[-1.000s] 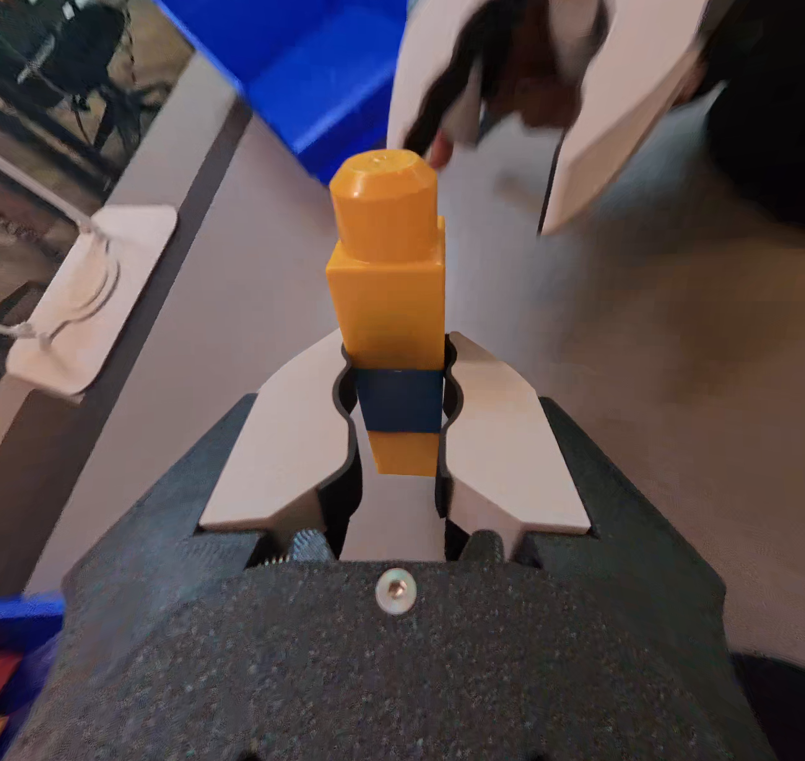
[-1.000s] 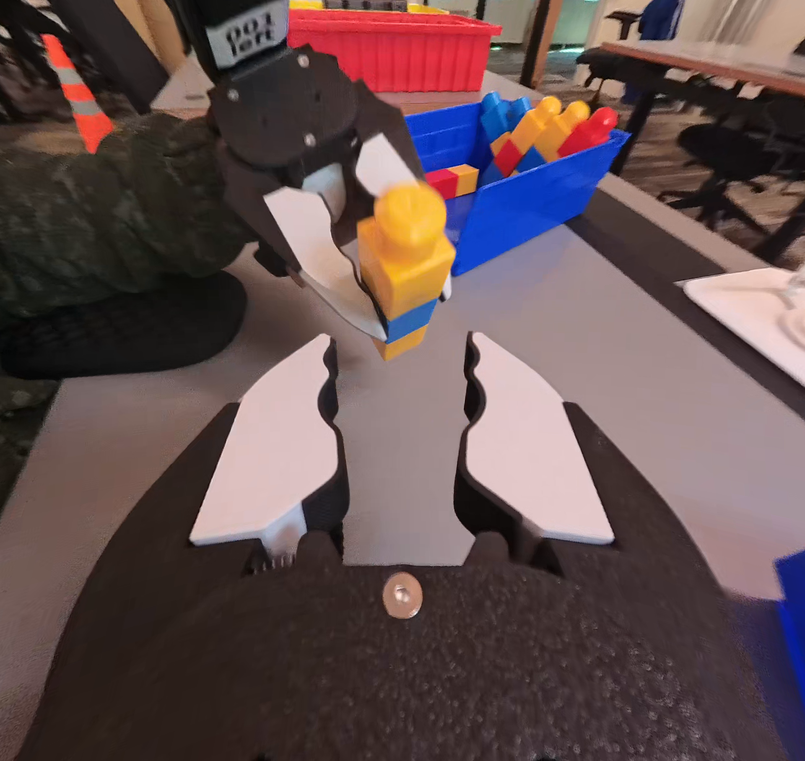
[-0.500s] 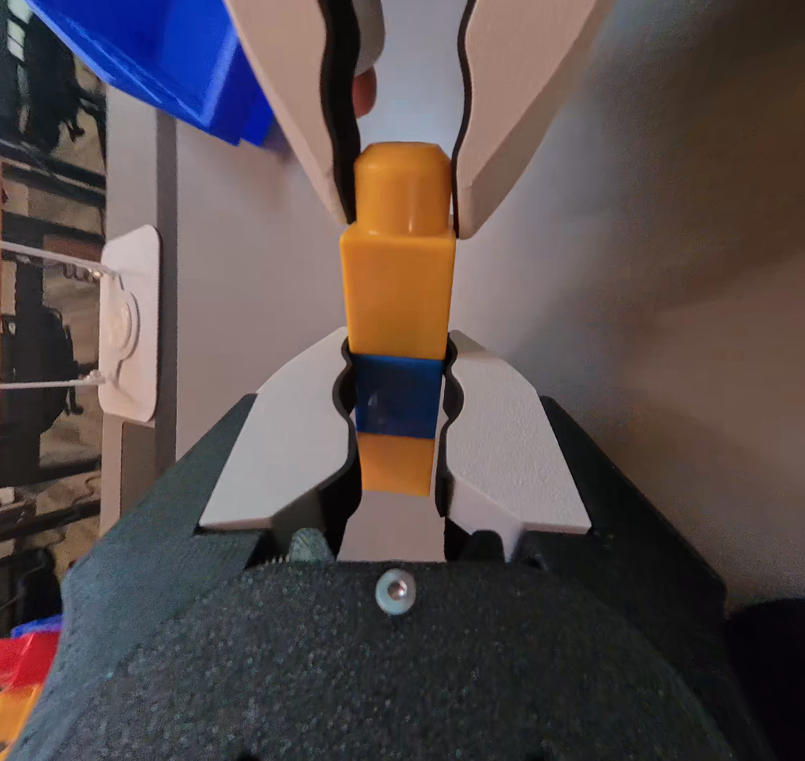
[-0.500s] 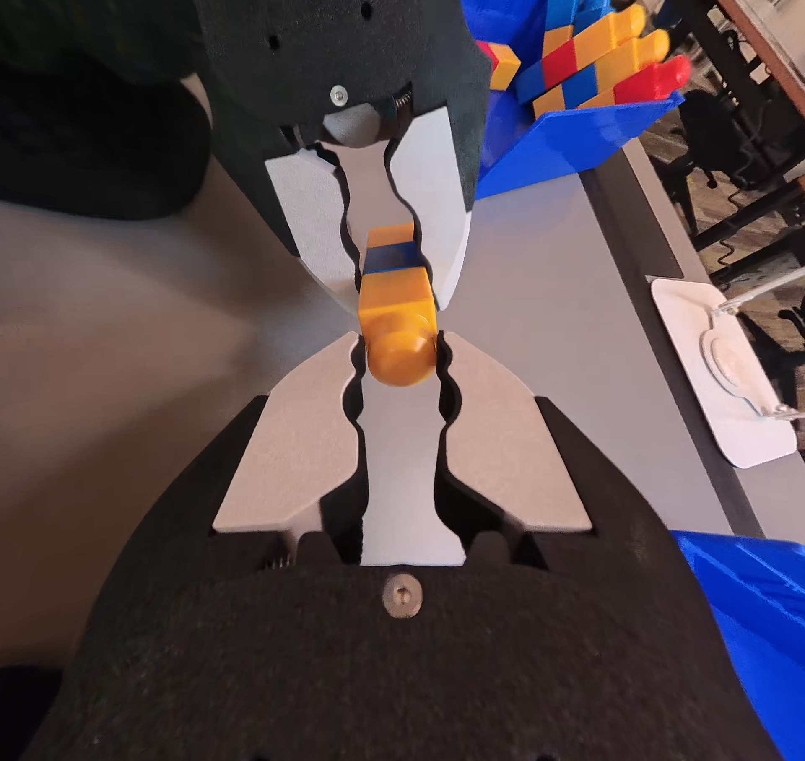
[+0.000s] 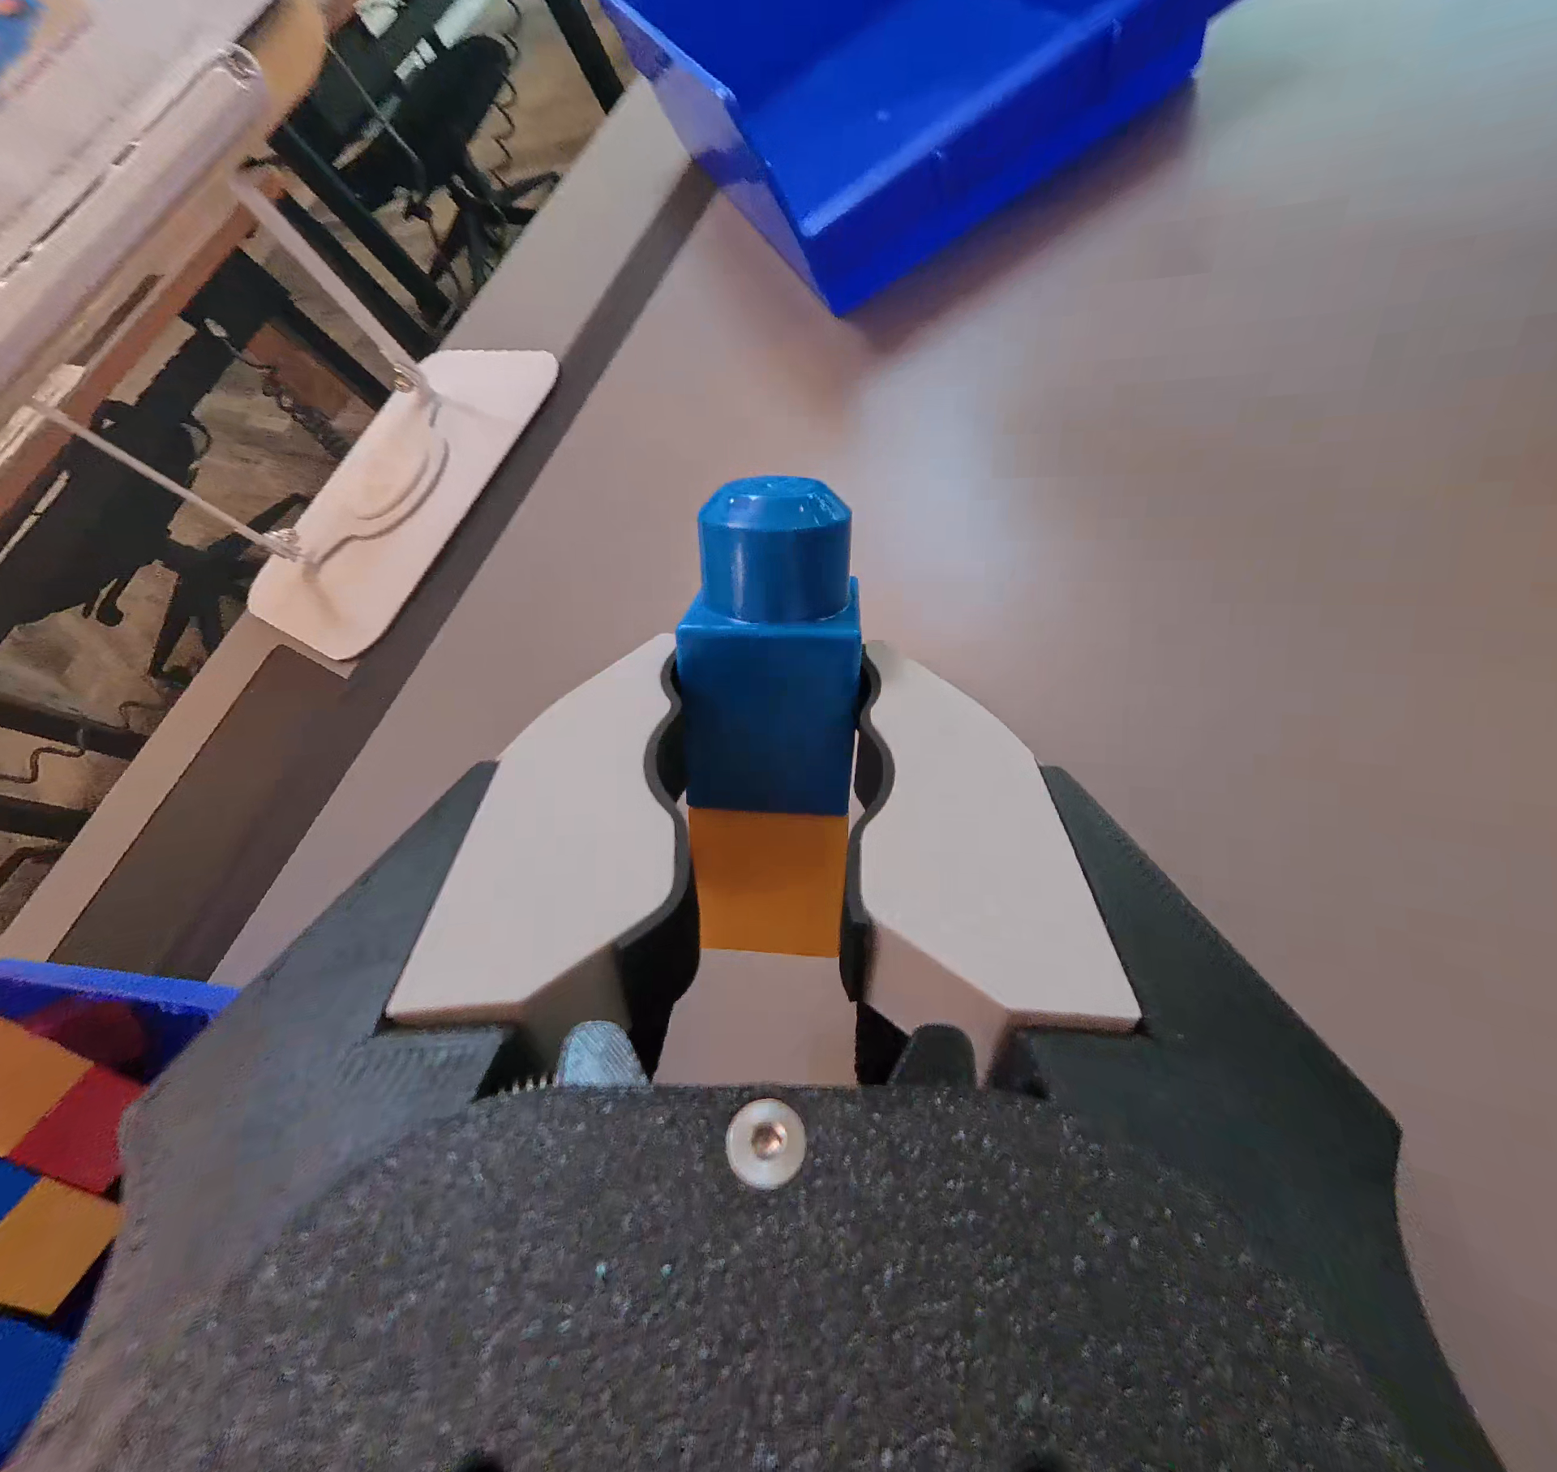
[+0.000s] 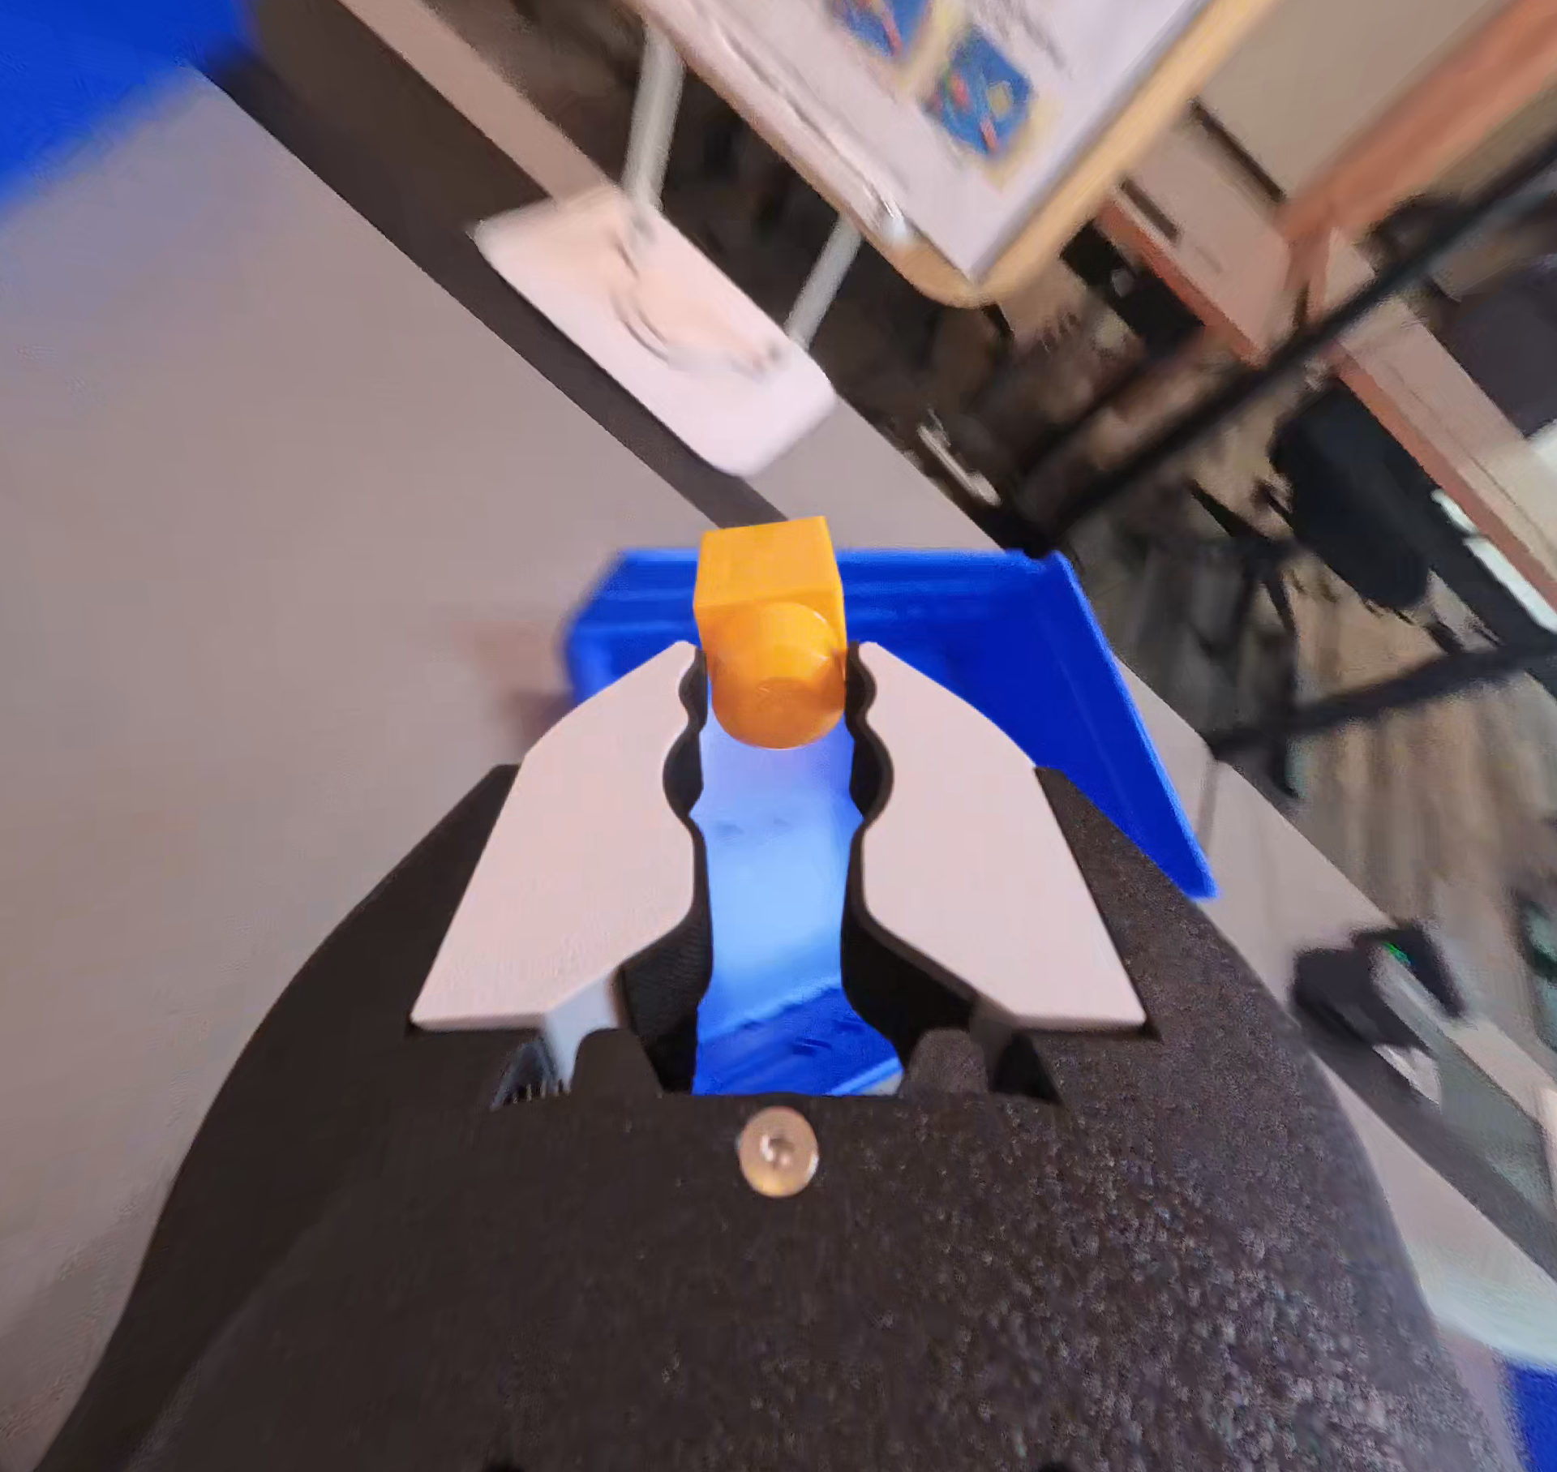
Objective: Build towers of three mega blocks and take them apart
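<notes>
In the left wrist view my left gripper (image 5: 768, 665) is shut on a stack of two blocks: a blue block (image 5: 768, 698) with its stud pointing away, on an orange block (image 5: 768, 884). It is held above the grey table (image 5: 1179, 589). In the right wrist view my right gripper (image 6: 771, 656) is shut on the stud of a single orange block (image 6: 768, 589), held over an empty blue bin (image 6: 994, 656). That view is blurred by motion.
An empty blue bin (image 5: 969, 83) stands at the far side of the table. A white stand base (image 5: 413, 496) sits at the table's left edge, also in the right wrist view (image 6: 657, 328). Another blue bin with coloured blocks (image 5: 50, 1111) is at the lower left. The tips of one gripper are about 30 cm away from the tips of the other.
My right gripper closed on the top orange block's stud, pulled it off the stack and carried it over a blue bin. My left gripper keeps the blue and orange blocks.
</notes>
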